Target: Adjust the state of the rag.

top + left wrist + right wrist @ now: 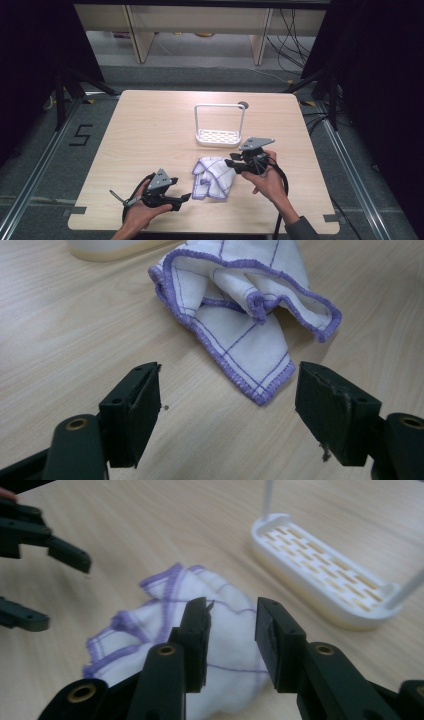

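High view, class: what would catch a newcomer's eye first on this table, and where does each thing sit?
A crumpled white cloth with purple edging lies near the table's front, between the two grippers. The left gripper points at it with jaws wide; the right gripper hangs over its far side, jaws apart. Behind stands a white slotted rack with a hoop handle.

the high view looks down and forward from above the person's side of the table (pixel 150 130), far enough to see all of it. the left gripper view sits low and close, looking along its jaws at the cloth (pixel 250 315). the right gripper view is also low and close, above the same cloth (pixel 200 630). all three share the cloth (pixel 215 177) and the white rack (pixel 220 136) (pixel 320 570).
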Demonstrator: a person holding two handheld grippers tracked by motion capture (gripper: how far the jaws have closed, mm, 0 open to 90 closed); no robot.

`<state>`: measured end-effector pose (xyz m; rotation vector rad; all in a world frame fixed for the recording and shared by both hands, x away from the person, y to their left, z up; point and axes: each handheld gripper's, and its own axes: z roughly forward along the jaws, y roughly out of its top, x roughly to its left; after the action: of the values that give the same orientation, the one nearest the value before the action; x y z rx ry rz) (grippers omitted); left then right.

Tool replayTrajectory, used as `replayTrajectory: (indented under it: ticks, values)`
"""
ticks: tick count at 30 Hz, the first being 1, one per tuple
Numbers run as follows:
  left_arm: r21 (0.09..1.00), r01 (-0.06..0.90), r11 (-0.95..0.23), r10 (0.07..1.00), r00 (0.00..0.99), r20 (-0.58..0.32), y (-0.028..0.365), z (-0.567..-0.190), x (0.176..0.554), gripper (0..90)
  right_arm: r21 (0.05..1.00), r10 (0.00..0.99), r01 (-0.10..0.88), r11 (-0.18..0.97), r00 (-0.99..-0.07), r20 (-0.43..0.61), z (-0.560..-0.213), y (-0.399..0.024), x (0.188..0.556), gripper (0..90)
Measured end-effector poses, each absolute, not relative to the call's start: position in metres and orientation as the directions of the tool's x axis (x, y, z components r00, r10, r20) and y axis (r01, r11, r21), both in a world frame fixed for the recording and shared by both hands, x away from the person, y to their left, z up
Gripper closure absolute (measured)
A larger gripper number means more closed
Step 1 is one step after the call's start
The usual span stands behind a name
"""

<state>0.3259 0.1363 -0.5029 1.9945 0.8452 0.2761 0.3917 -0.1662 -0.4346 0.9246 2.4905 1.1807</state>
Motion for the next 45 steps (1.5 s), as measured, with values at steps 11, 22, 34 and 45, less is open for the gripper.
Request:
replayTrajectory:
  ticks: [11,22,34,45]
  values:
    - [0.821,0.443,-0.359,0.64,0.757,-0.128,0.128,-0.506,0.325,25.5,0.717,0.578,0.397,0.574,-0.816,-0.011,-0.461,-0.115,0.385,64.7]
    - [0.802,0.423,-0.422,0.596,0.796,-0.106,0.107,-0.509,0.326,25.8,0.694,0.576,0.372,0.617,-0.814,-0.076,-0.466,-0.125,0.391,88.2]
    - [0.783,0.392,-0.483,0.591,0.806,-0.039,0.079,-0.515,0.331,28.7,0.728,0.604,0.438,0.528,-0.796,0.042,-0.457,-0.158,0.399,88.1]
    - [0.75,0.318,-0.58,0.549,0.833,0.072,0.073,-0.516,0.345,72.3,0.74,0.629,0.474,0.477,-0.772,0.089,-0.455,-0.176,0.406,88.1]
